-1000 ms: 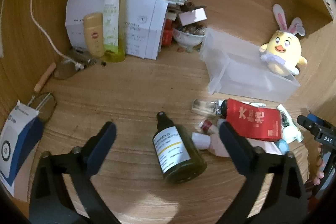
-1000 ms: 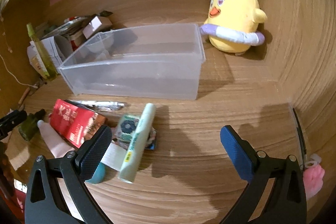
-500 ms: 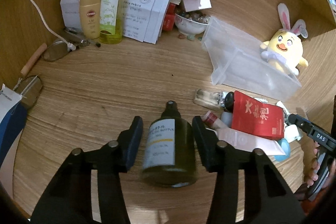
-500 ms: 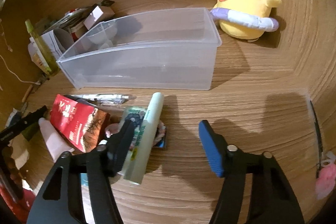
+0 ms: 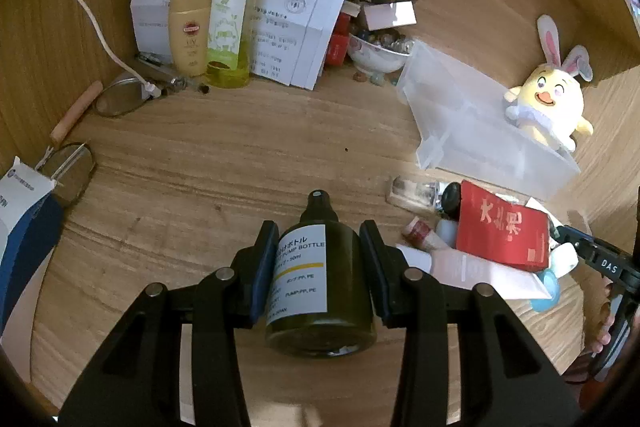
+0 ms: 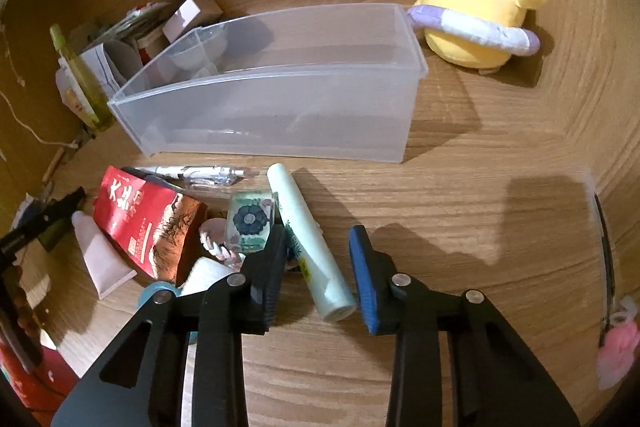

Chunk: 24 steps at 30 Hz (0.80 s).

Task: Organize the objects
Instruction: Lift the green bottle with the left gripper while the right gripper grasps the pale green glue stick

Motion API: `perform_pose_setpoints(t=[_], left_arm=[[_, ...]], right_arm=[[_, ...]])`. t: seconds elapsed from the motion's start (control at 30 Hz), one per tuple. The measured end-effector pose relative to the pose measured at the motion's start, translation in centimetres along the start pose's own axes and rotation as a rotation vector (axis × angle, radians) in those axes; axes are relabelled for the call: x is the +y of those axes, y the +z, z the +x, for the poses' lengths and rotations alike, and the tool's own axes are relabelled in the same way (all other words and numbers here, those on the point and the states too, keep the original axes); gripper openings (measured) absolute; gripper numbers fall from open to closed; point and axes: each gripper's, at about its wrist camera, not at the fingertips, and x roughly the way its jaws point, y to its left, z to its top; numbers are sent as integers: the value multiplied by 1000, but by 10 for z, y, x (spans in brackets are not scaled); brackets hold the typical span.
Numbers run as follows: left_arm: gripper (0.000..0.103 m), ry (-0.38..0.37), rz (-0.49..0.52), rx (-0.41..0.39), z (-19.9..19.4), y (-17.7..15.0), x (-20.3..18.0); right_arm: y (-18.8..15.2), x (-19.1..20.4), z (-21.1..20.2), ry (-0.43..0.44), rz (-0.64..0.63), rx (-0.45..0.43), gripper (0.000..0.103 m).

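The clear plastic bin (image 6: 280, 115) stood empty toward the back of the wooden table (image 6: 460, 195), its open top facing up, likely so the loose toiletries in front of it could be dropped in from above. A yellow plush chick (image 6: 476, 7) leaned beside its right end.

The left gripper (image 5: 318, 255) was clamped on a dark pump bottle (image 5: 320, 275) that lay on its side in the middle of the table, near the front edge, nozzle pointing away. The pads pressed both flanks of the round body, a grip across the width that should keep it from rolling out.

The right gripper (image 6: 318, 263) was closing around a pale green tube (image 6: 308, 239) lying slantwise in front of the bin. The right pad sat at the tube's near end; the left pad looked just short of it, so the squeeze seemed unfinished. The tube rested partly on a floral packet (image 6: 250, 219), at the right edge of a heap with a red pouch (image 6: 144, 223), a white tube (image 6: 100, 255) and a pen (image 6: 196, 173), so taking it first probably disturbs the pile least.

Upright bottles and white boxes (image 5: 288, 27) crowded the back left corner, well apart from the bin.
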Motion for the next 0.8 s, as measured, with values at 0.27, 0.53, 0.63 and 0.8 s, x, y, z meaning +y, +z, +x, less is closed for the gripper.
perform_pose_setpoints(t=[0.27,0.53,0.63,0.8], left_arm=[[42,-38,23,-56,-8,14,-13],[42,-88,70,-100,-16,29,-40],[42,-103,85,-109,-18,34,-50],[42,-132,108,-124,-21,41,-69]], right_arm=[[3,3,7,17,-33,0,14],[1,4,-19,14,-50,-47,14],[2,3,-33,15,-55,-78,14],[3,0,-52,26,-58,-129,14]])
